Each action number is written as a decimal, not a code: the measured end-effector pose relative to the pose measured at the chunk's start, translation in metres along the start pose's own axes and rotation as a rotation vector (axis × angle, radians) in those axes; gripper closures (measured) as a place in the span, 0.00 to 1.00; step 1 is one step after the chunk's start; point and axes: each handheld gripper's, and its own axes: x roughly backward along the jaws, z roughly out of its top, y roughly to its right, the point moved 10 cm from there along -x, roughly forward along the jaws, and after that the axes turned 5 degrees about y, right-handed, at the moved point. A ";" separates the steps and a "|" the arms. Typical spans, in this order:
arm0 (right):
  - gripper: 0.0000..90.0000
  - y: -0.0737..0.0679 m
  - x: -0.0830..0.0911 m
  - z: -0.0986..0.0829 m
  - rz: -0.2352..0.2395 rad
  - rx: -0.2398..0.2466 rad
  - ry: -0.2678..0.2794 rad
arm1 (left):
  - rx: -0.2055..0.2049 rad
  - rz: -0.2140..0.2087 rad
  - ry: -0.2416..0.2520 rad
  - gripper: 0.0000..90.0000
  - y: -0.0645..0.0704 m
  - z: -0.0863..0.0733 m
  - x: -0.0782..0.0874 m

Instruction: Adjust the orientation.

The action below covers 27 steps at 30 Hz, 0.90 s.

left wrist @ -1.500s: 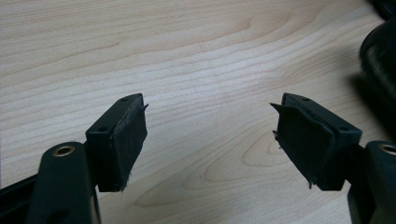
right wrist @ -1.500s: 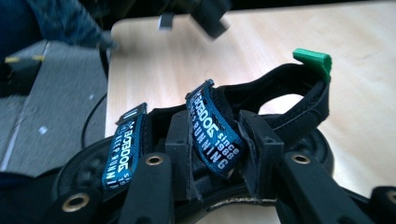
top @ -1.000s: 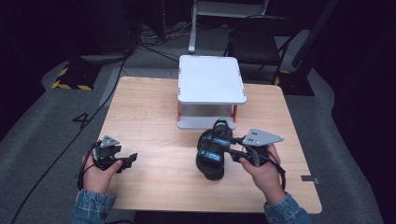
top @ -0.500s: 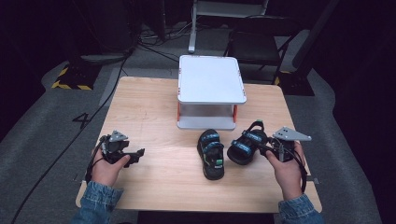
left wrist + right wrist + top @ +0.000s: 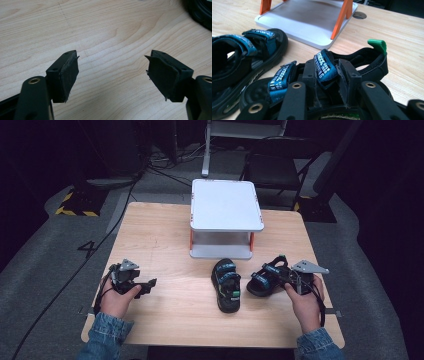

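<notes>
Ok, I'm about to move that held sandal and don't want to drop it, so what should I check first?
1. Right hand-held gripper shut on the sandal strap: ok, jaws pinch the blue strap.
2. Grip deep enough to hold: cannot tell, the pads cover the strap's edge.
3. Held sandal apart from the other sandal: ok, a gap shows between them in the high view.
4. Left hand-held gripper free: ok, open over bare table.
5. Rack out of the way: ok, it stands behind both sandals.
</notes>
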 end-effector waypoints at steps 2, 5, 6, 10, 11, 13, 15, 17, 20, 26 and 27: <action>0.76 0.000 0.003 -0.001 0.022 -0.010 -0.015 | 0.005 -0.006 -0.001 0.28 0.002 0.000 -0.001; 0.78 0.000 0.008 0.005 0.054 -0.036 0.013 | -0.004 -0.007 0.001 0.28 0.003 0.001 -0.001; 0.76 0.004 0.011 0.009 0.034 -0.028 0.030 | -0.003 -0.006 -0.001 0.28 0.002 0.000 -0.001; 0.65 0.028 0.019 0.016 -0.063 -0.002 0.071 | -0.002 0.000 -0.002 0.28 0.001 -0.002 0.002; 0.60 0.034 0.019 0.014 -0.094 0.007 0.068 | 0.005 0.002 -0.002 0.28 0.001 -0.003 0.002; 0.47 0.041 0.016 0.009 -0.097 -0.012 0.041 | 0.008 0.007 -0.001 0.28 -0.001 -0.005 0.004; 0.45 0.042 0.009 0.002 -0.073 -0.057 0.003 | 0.012 0.011 -0.002 0.28 -0.002 -0.006 0.006; 0.55 0.046 0.004 -0.001 -0.096 -0.041 -0.005 | 0.011 0.012 -0.002 0.28 -0.002 -0.007 0.007; 0.82 0.048 0.001 -0.006 -0.103 0.000 -0.042 | 0.002 0.011 -0.007 0.28 -0.002 -0.008 0.007; 0.95 0.047 0.025 -0.002 -0.088 -0.070 -0.086 | 0.007 0.008 -0.004 0.28 -0.001 -0.006 0.004; 0.95 0.044 0.029 -0.003 -0.071 -0.077 -0.113 | 0.010 0.005 -0.003 0.28 -0.001 -0.006 0.003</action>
